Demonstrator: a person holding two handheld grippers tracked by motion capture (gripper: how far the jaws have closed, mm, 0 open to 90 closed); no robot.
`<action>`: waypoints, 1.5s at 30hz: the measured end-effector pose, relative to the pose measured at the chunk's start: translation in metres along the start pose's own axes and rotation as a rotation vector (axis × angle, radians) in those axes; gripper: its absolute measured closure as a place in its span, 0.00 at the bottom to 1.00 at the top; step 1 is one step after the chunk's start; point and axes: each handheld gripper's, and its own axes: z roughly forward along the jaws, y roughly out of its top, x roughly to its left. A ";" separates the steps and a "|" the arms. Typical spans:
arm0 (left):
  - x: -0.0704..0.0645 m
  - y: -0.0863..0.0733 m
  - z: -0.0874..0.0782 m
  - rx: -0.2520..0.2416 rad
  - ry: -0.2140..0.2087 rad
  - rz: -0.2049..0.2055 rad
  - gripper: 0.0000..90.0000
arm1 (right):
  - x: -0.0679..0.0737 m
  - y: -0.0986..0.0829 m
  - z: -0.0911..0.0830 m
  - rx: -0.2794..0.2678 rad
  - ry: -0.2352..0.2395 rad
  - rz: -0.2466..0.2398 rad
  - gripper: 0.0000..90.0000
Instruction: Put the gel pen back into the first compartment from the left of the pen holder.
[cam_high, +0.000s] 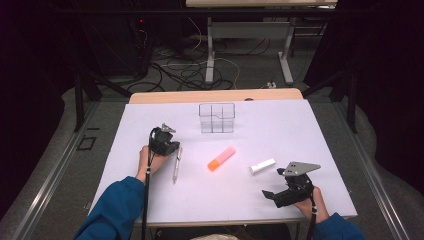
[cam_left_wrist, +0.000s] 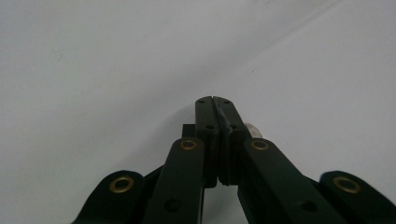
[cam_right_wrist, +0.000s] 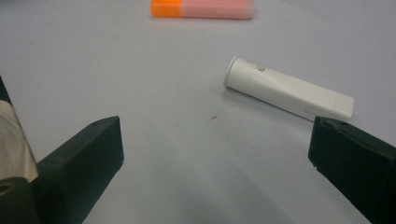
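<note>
The left gripper (cam_high: 171, 145) sits left of centre in the high view, resting against the top end of a silver pen (cam_high: 176, 165) that lies on the white table (cam_high: 310, 125). In its own view the jaws are pressed flat together, with a small pale bit of something just behind their right side; I cannot tell what it is or whether it is caught between them.

The right gripper (cam_high: 272, 187) hangs at the lower right of the high view, jaws spread wide and holding nothing. Just beyond it lies a white stick (cam_right_wrist: 287, 91), and past that, at the top of the right gripper view, an orange-and-pink marker (cam_right_wrist: 203, 8). A clear divided box (cam_high: 216, 118) stands upright in the upper middle of the table, well apart from both grippers.
</note>
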 end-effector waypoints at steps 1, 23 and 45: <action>0.000 0.000 0.000 0.003 0.001 -0.002 0.99 | 0.000 0.000 0.000 0.000 0.000 0.004 0.03; -0.013 0.005 0.003 0.011 -0.051 0.051 0.99 | 0.000 0.000 0.001 -0.001 0.003 -0.003 0.03; -0.024 0.007 0.004 0.022 -0.098 0.091 0.99 | 0.000 0.000 0.002 -0.005 0.001 0.002 0.03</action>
